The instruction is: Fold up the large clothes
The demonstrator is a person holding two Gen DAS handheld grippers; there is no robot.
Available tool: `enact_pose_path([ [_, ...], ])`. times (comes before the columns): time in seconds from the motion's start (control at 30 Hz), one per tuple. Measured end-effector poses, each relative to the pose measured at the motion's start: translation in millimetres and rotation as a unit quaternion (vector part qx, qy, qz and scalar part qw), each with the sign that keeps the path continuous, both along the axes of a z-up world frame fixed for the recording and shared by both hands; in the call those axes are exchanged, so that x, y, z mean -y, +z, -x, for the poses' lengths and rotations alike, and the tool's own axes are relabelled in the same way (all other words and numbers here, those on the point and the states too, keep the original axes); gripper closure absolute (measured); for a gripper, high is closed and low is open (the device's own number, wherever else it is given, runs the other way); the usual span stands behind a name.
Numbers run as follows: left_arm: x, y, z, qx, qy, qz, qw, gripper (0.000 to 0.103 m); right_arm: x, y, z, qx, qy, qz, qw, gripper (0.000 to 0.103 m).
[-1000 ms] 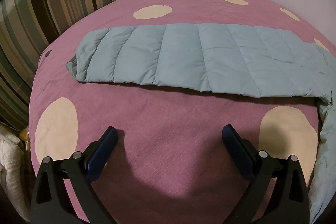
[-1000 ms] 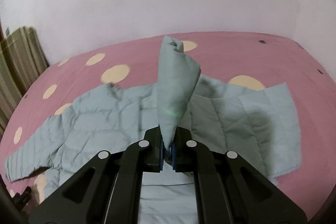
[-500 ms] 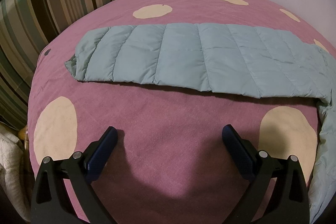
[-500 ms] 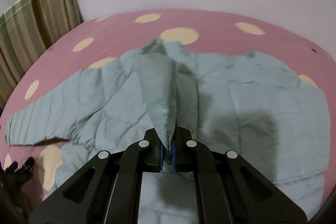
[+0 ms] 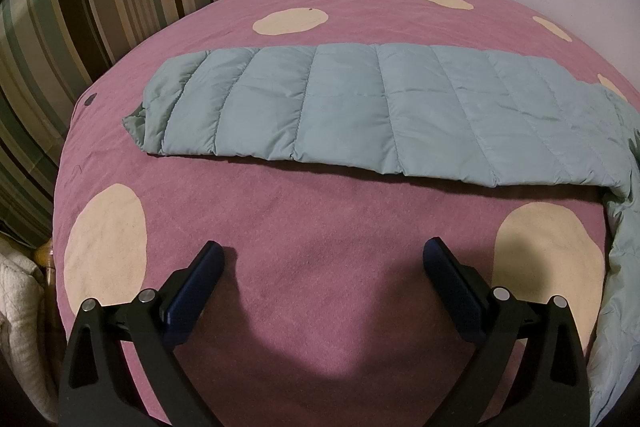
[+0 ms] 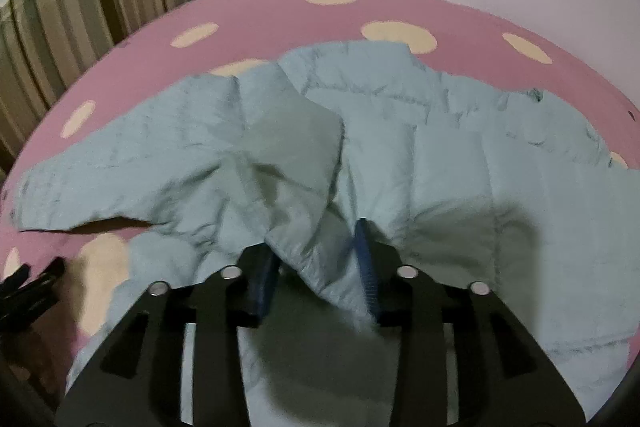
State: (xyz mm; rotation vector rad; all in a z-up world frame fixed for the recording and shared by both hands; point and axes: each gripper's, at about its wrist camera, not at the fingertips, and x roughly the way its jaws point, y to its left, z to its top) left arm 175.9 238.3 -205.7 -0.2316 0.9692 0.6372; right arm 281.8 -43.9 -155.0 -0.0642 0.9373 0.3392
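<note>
The right gripper (image 6: 316,267), clamped on a sleeve a second ago, now stands part-open with the sleeve (image 6: 296,163) dropped across the pale blue quilted jacket (image 6: 460,155) on the pink spotted bedspread (image 6: 260,15); that fold looks placed; the left gripper (image 5: 324,267) waits wide and empty near the far-left sleeve (image 5: 360,111), likely next.

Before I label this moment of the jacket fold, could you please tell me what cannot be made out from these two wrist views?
- Left wrist view: the pale blue quilted puffer jacket shows one sleeve; its body is cut off by the right edge.
- Right wrist view: the jacket's near hem is hidden behind the right gripper, whose jaws are parted.
- Right wrist view: motion blur hides whether the cuff touches a pad.
- Left gripper: a dark blurred shape at the right view's left edge.
</note>
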Motion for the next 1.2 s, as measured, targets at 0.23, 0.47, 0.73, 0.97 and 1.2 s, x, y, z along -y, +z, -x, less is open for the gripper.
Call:
enact_pose_path([
  [0.23,-0.3,0.1,-0.2,0.0,0.0,0.0,1.0,0.004,74.7,56.3,34.0,0.055,-0.046,-0.035,0.997,0.058],
  [0.47,-0.5,0.2,-0.3,0.0,0.0,0.0,1.0,0.004,197.6,27.8,30.8,0.027,-0.197,-0.004,0.98,0.058],
  [0.73,-0.4,-0.2,-0.3,0.0,0.0,0.0,1.0,0.004,224.8,-29.5,30.4,-0.015,-0.211,0.027,0.977,0.058],
  [0.97,-0.1,-1.3,-1.0,0.004,0.001,0.008,1.0,0.004,223.0,-35.0,29.0,-0.001,-0.209,0.043,0.977,0.058],
  [1.2,-2.6,2.7,6.1,0.013,-0.019,0.027,0.9994,0.004,221.9,-34.2,26.6,0.003,-0.208,0.053,0.977,0.057],
])
